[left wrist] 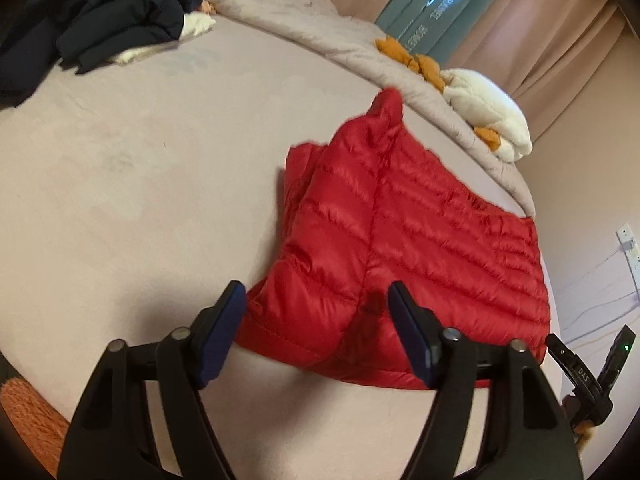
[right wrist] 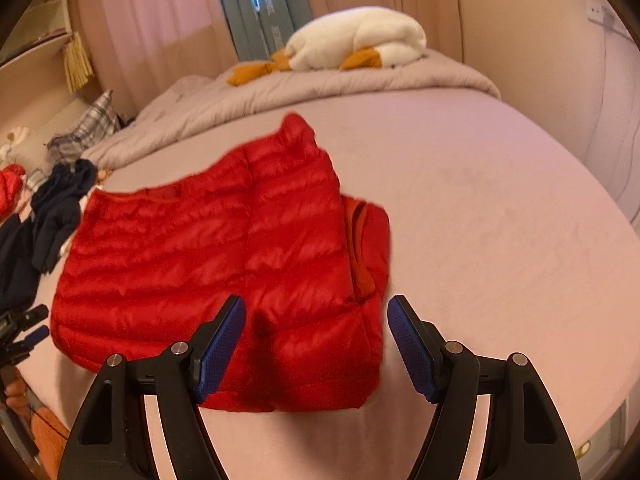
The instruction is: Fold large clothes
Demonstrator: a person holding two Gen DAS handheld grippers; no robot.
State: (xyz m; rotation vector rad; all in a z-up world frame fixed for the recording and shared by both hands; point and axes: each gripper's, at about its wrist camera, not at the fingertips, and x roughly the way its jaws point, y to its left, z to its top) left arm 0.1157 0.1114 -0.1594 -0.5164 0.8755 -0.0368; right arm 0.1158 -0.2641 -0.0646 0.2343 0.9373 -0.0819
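While a red quilted puffer jacket [left wrist: 400, 248] lies partly folded on a bed covered by a pale pink sheet [left wrist: 140, 168], two hand-held grippers point down at its near hem from either side. In the left wrist view, the left gripper [left wrist: 316, 312] has its blue-padded fingers [left wrist: 224, 320] spread apart, one finger at the jacket's near-left corner and the other over the hem further right; the padding bulges up between them, but the pads do not press on it. In the right wrist view, the right gripper [right wrist: 316, 332] also stands with its jaws apart, framing the jacket's near-right corner, with nothing clamped. The jacket's collar [right wrist: 298, 130] points toward the far side of the bed, and one side of the garment is doubled under along its right edge. A rumpled grey quilt [right wrist: 320, 84] is bunched along the far edge of the mattress, and a white plush goose with orange feet [right wrist: 360, 40] rests on top of it. A heap of dark navy clothes [left wrist: 120, 12] sits on the sheet well apart from the jacket. Pink curtains [right wrist: 160, 32] hang behind the bed.
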